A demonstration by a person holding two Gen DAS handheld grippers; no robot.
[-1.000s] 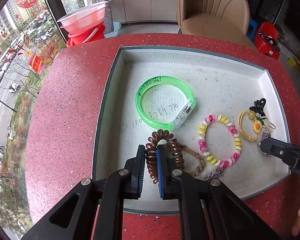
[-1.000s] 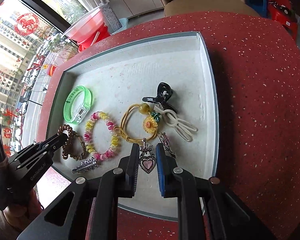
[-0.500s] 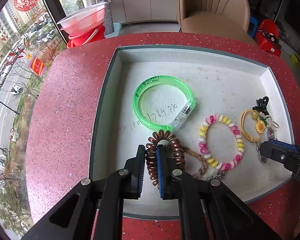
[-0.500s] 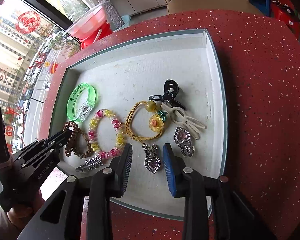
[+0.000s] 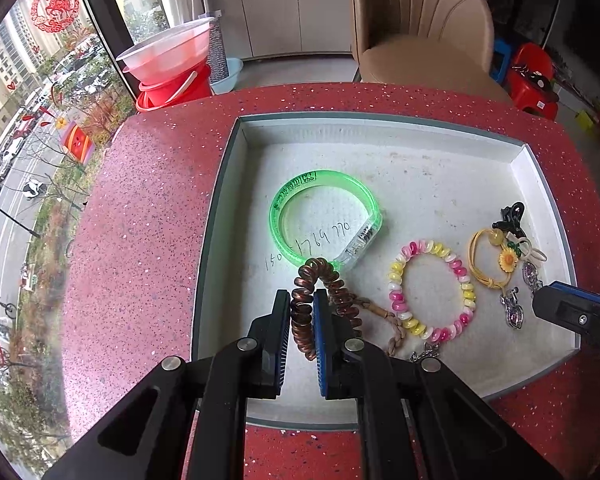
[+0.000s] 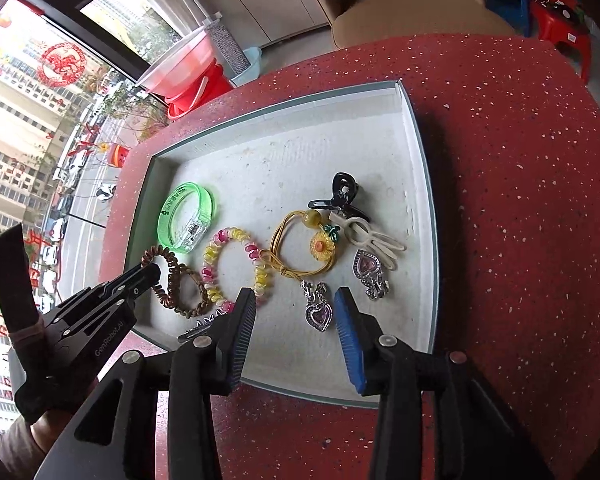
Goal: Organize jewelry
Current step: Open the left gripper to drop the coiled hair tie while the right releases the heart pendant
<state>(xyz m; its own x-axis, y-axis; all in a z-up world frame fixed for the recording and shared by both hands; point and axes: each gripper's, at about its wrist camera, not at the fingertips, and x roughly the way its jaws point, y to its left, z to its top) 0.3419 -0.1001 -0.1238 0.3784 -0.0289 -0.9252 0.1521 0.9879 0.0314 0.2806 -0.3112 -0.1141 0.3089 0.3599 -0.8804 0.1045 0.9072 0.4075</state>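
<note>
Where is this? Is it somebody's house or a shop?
Probably a home, high up in an apartment block. A padded beige chair stands behind the red speckled table, plastic buckets sit by the window, and streets and tower blocks lie far below outside.

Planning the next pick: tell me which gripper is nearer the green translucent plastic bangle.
Left. The left gripper, shut on the brown spiral hair tie, sits just below the bangle; the right gripper is across the tray.
</note>
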